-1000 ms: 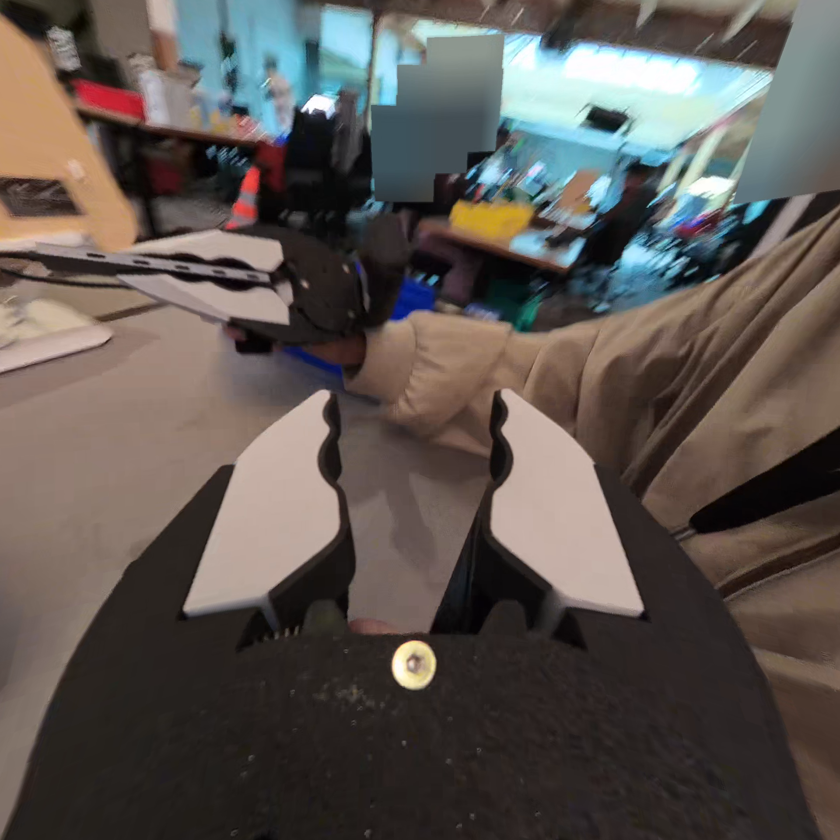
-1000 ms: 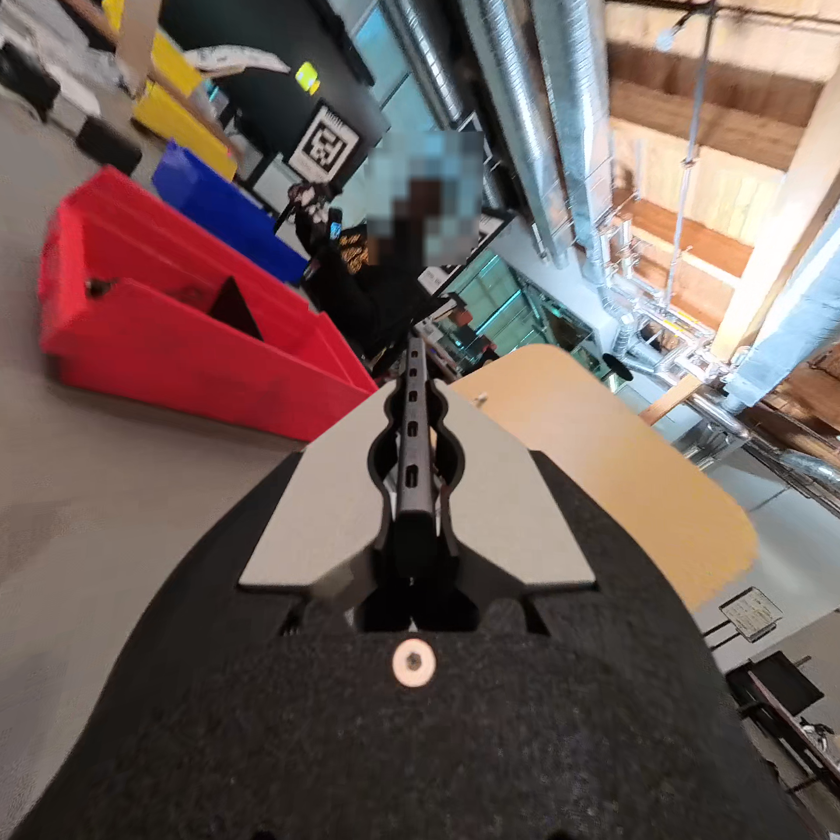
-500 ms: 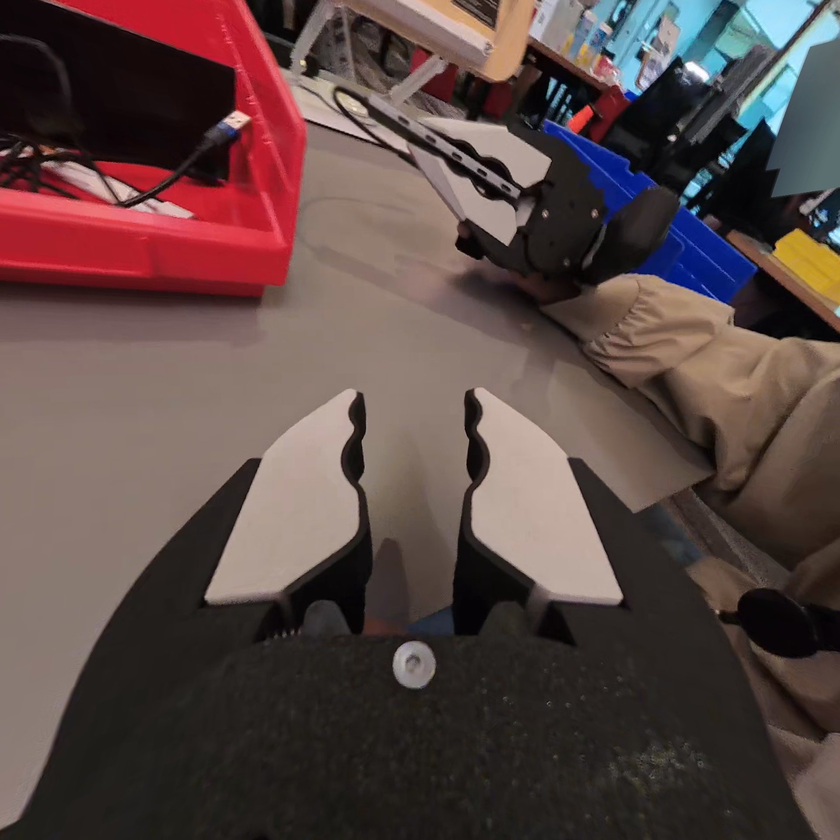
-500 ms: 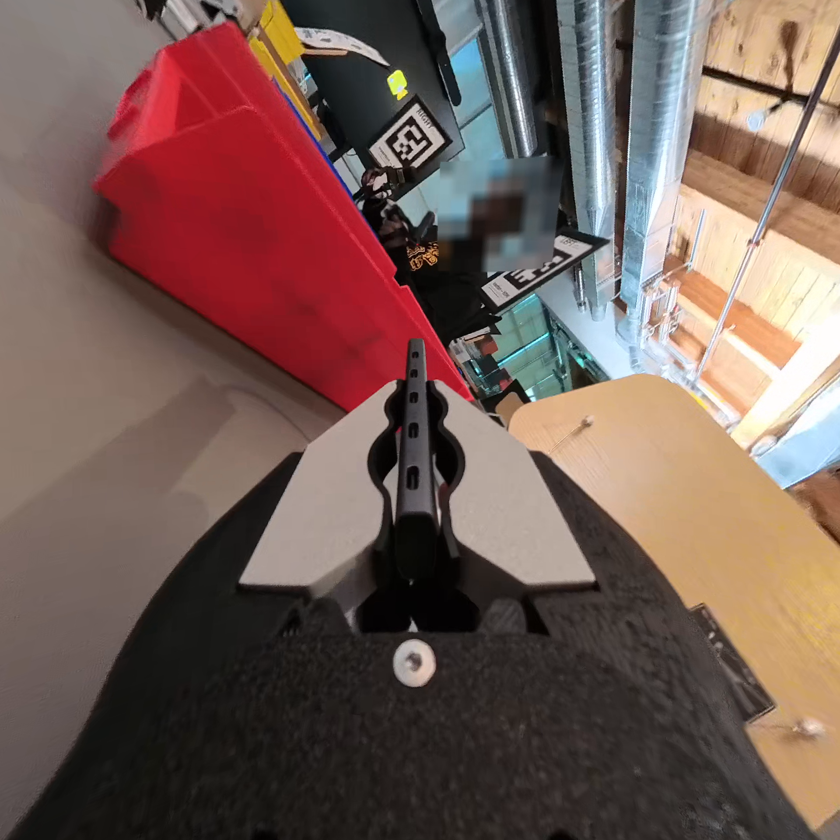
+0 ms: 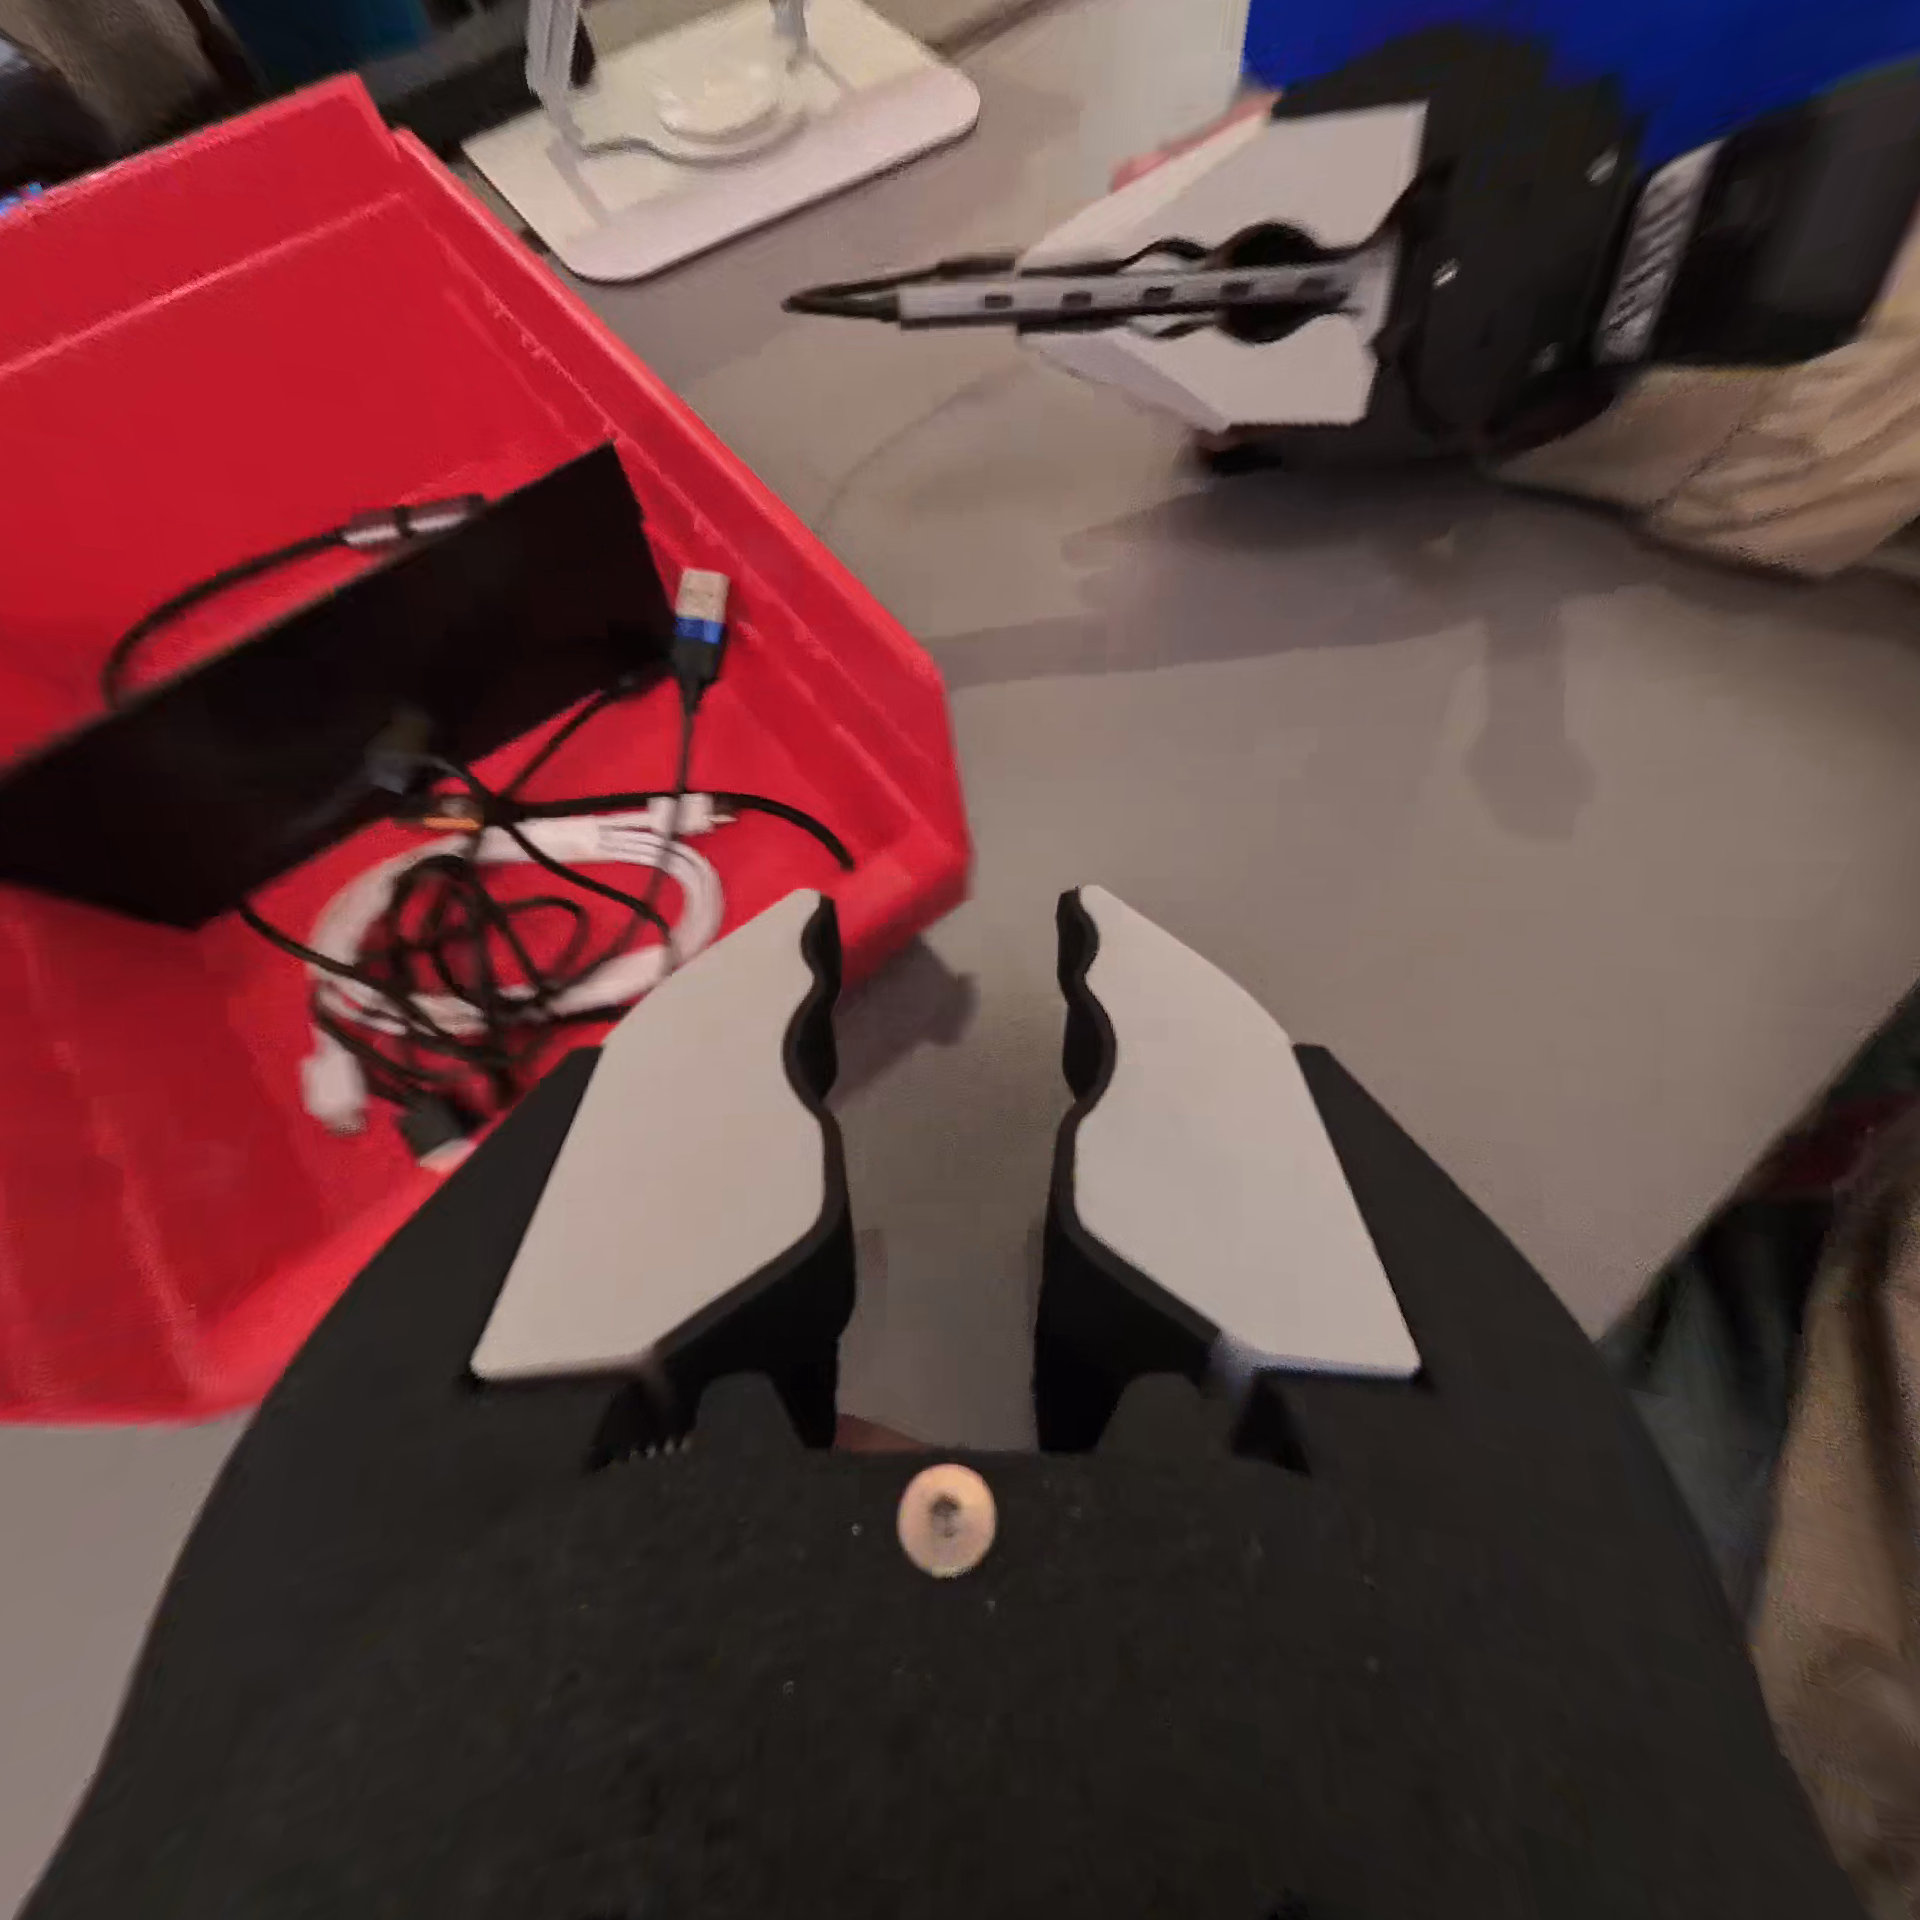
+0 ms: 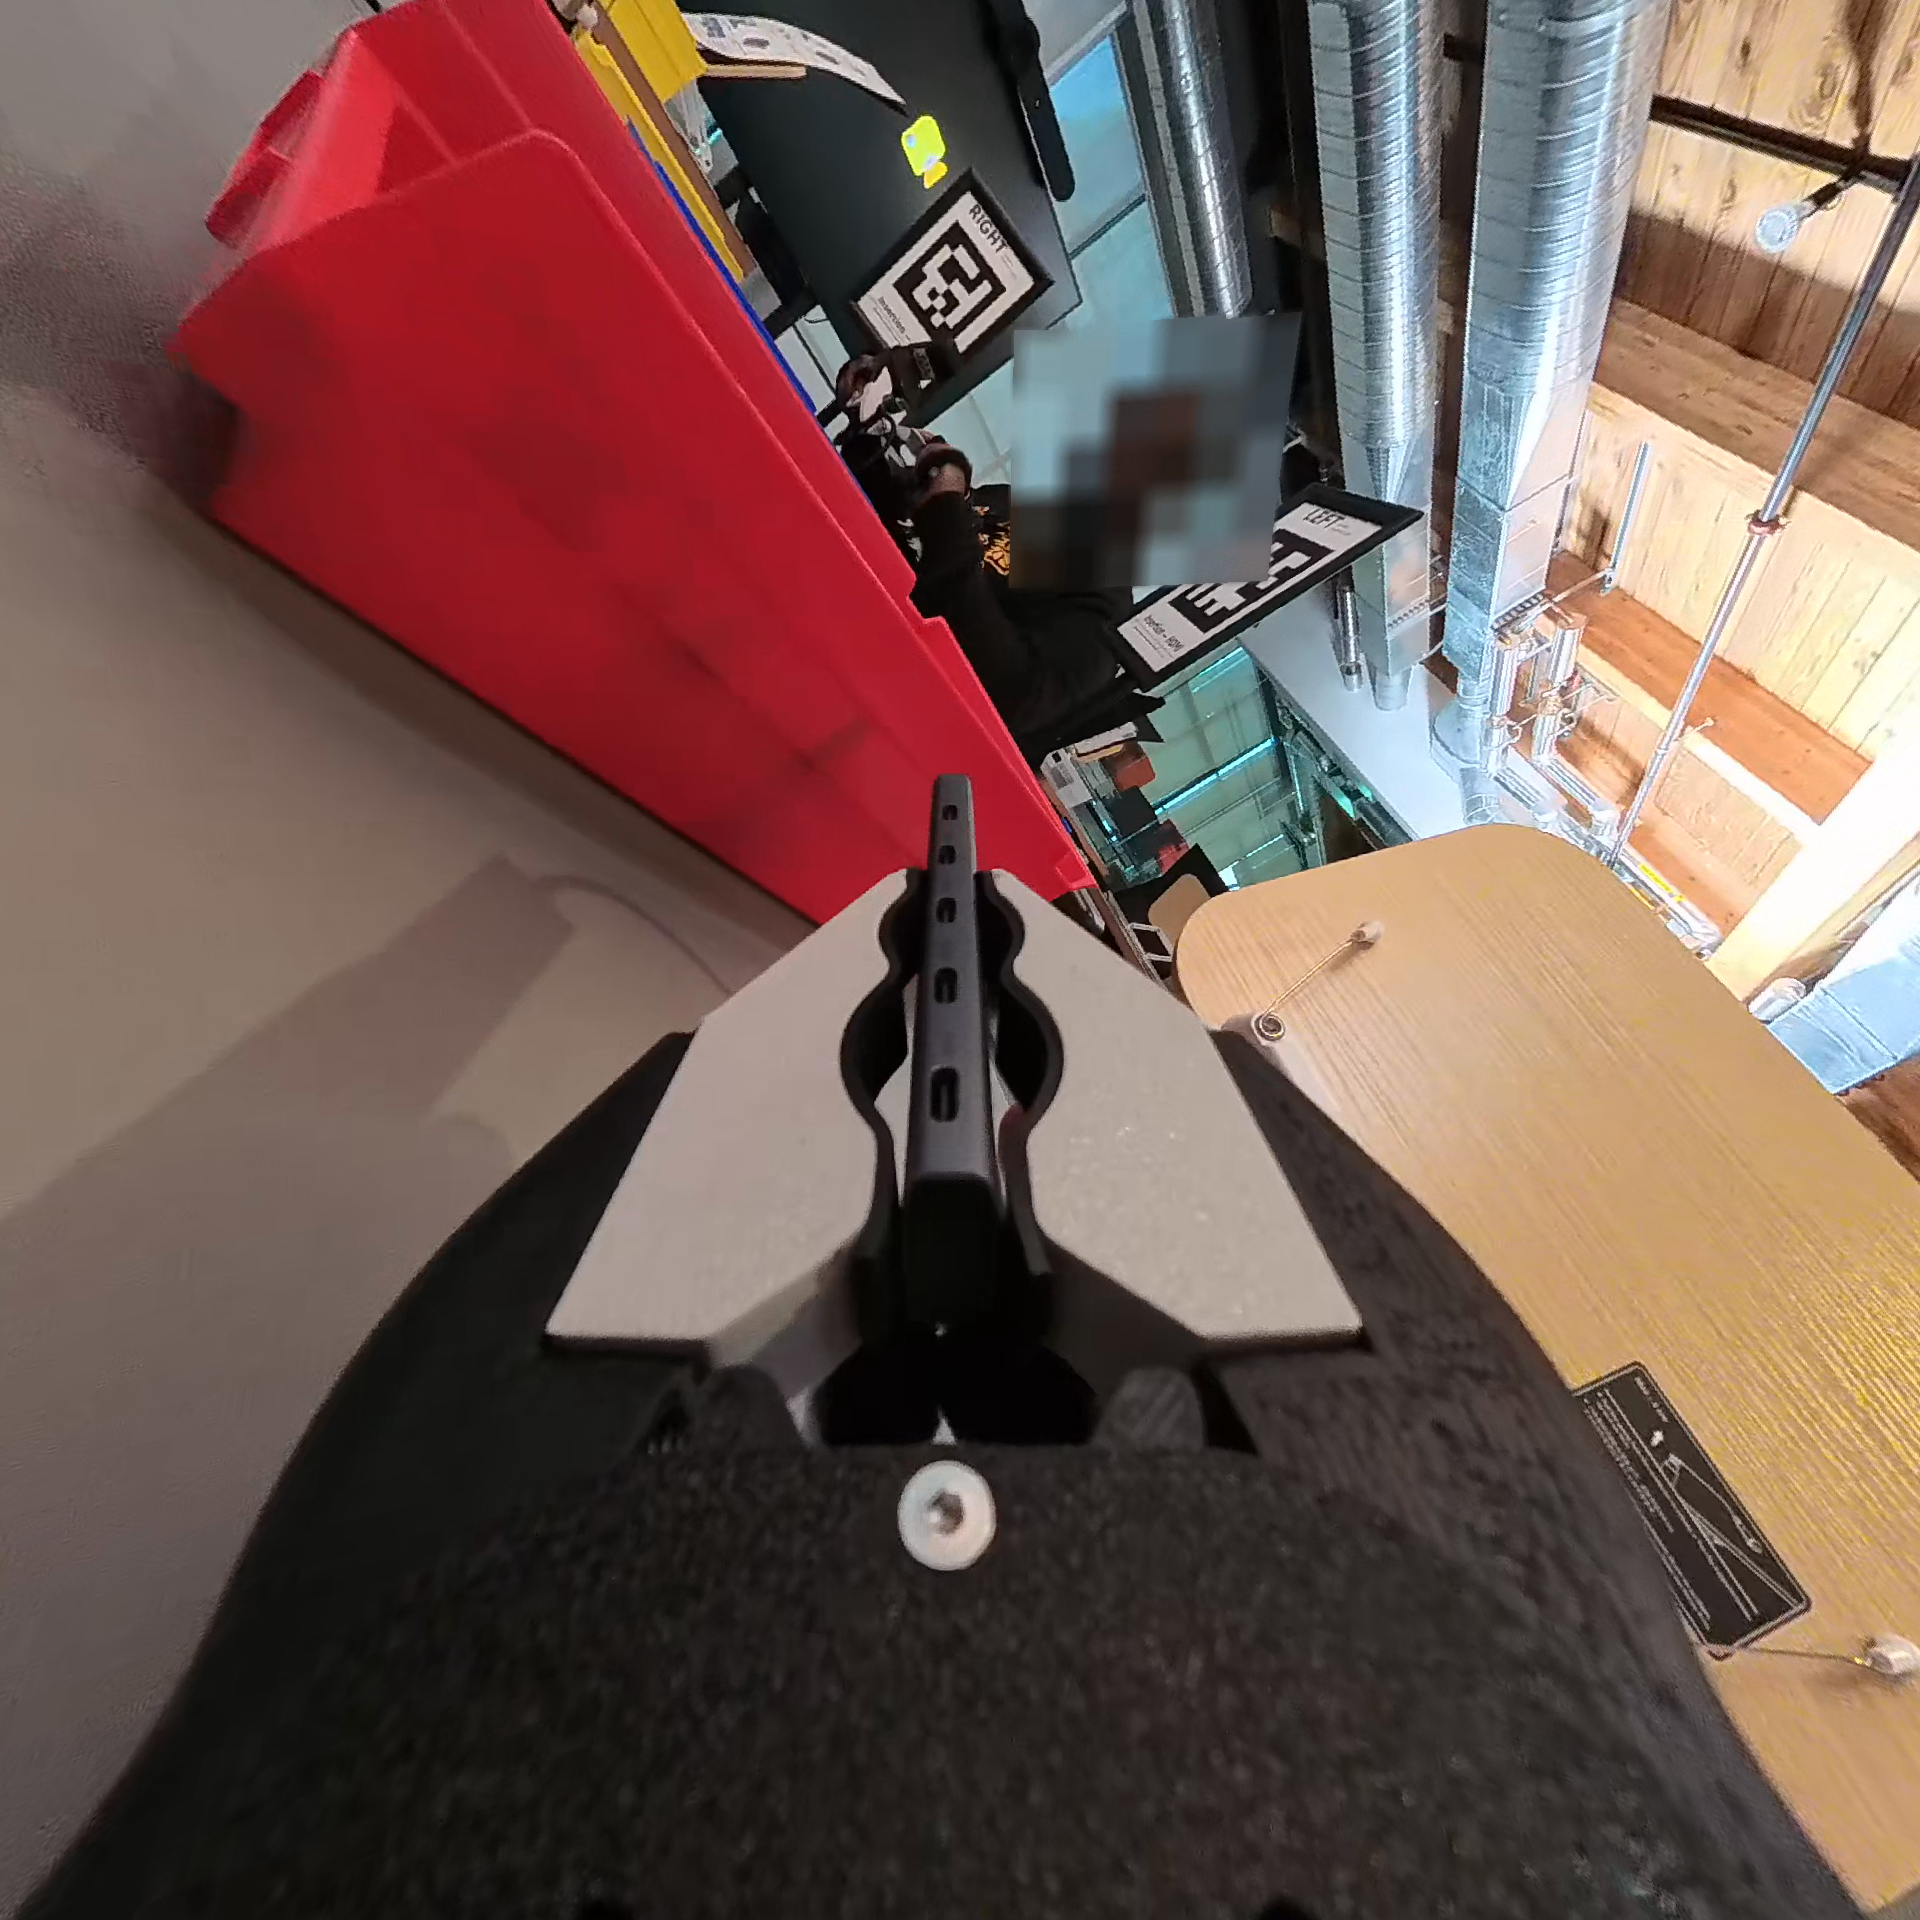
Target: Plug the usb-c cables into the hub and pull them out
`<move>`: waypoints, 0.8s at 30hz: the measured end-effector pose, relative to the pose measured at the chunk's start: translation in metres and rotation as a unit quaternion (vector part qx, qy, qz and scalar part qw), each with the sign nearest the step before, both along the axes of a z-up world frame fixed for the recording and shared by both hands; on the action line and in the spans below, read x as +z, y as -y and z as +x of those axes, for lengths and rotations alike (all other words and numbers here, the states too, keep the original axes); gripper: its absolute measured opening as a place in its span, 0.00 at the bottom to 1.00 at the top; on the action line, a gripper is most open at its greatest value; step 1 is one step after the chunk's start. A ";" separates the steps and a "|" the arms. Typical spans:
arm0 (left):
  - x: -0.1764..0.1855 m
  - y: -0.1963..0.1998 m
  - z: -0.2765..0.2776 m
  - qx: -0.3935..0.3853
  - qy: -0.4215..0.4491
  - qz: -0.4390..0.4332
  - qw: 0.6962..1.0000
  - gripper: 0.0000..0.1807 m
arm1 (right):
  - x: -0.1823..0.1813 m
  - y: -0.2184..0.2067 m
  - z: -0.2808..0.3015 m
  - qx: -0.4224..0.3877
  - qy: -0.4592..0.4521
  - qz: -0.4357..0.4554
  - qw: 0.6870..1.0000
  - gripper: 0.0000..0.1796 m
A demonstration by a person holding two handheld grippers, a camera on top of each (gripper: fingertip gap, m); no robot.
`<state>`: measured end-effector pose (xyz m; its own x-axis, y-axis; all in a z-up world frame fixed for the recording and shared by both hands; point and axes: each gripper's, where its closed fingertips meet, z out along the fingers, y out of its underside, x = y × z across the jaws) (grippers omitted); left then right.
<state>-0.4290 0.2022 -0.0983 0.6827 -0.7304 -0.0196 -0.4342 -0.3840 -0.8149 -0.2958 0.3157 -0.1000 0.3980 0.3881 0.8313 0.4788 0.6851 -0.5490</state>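
Hub [image 6: 951,1049] is clamped lengthwise in right tongs [image 6: 951,914]; cables [image 5: 488,935] in red bin [image 5: 312,343] are nearer the empty, wide left tongs [image 5: 940,914].

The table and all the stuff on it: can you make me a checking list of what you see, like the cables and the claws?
Surface: grey table, bare between the claws.
Job's things: slim hub with a row of ports, clamped in the right claw and pointing toward the red bin.
Clutter: black divider panel inside the bin; white stand base behind it.
Claws: left claw open, holding nothing, near the bin's corner.
Cables: tangled black and white cables lying in the bin, none plugged into the hub.
Surroundings: wooden tabletop, metal ducts, a person in the background.
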 end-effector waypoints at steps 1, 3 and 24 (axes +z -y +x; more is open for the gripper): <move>0.001 -0.016 -0.003 -0.011 -0.030 -0.001 0.999 0.21 | 0.000 0.000 0.000 0.001 0.001 0.001 1.000 0.05; 0.001 -0.048 -0.007 -0.033 -0.087 0.003 0.996 0.20 | 0.000 0.000 0.000 0.000 0.000 0.000 1.000 0.05; 0.133 -0.137 -0.028 0.022 -0.044 0.134 0.990 0.03 | 0.003 -0.007 0.006 -0.005 -0.023 -0.026 0.999 0.05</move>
